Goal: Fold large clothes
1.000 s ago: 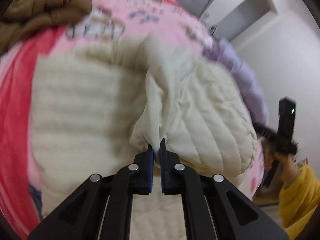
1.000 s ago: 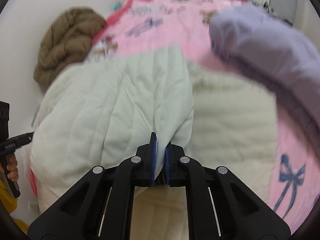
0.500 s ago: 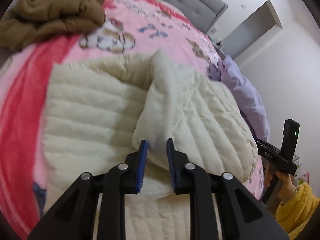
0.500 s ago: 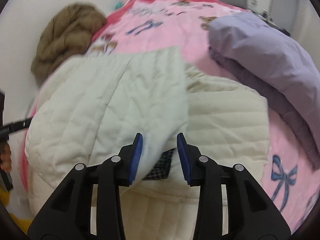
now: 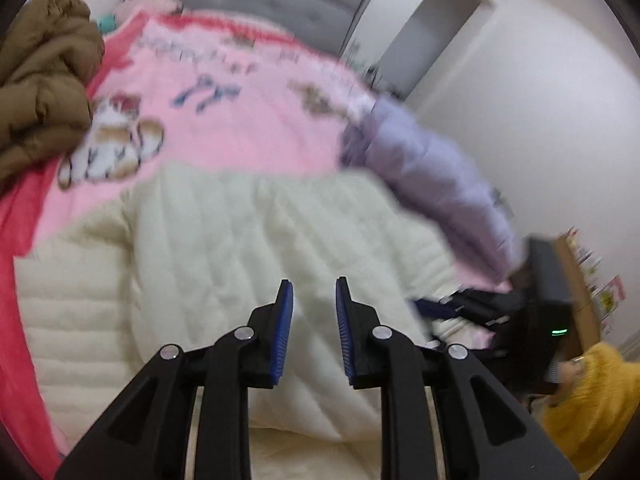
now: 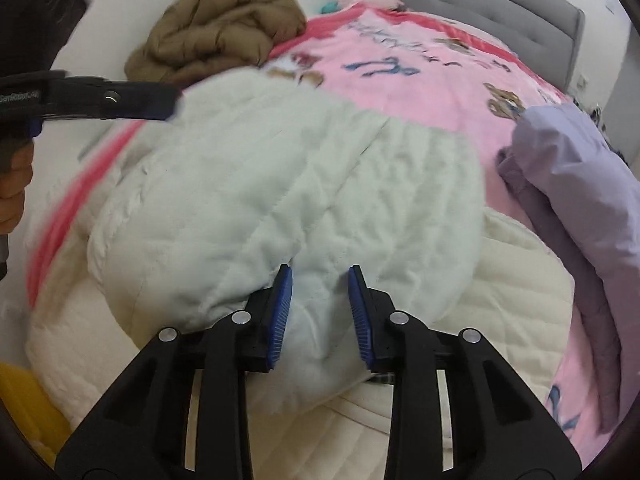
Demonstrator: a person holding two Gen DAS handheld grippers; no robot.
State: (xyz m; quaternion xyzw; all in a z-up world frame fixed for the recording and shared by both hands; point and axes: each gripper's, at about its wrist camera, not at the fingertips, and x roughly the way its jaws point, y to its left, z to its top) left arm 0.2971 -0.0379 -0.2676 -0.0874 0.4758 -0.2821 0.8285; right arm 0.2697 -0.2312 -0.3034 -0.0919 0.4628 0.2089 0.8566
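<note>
A large cream quilted coat lies on the pink bed, with one part folded over onto itself; it also shows in the right wrist view. My left gripper is open and empty just above the folded layer. My right gripper is open and empty, its blue pads on either side of the folded edge without holding it. The right gripper's body shows at the right of the left wrist view. The left gripper's finger crosses the upper left of the right wrist view.
A pink blanket with cartoon prints covers the bed. A brown puffy jacket is piled at the far left by the wall. A lilac garment lies along the right side. A grey headboard stands at the back.
Both grippers let go of the cream coat's edge and opened wide. The folded part now lies flat on the coat. Both grippers have drawn back a little.
</note>
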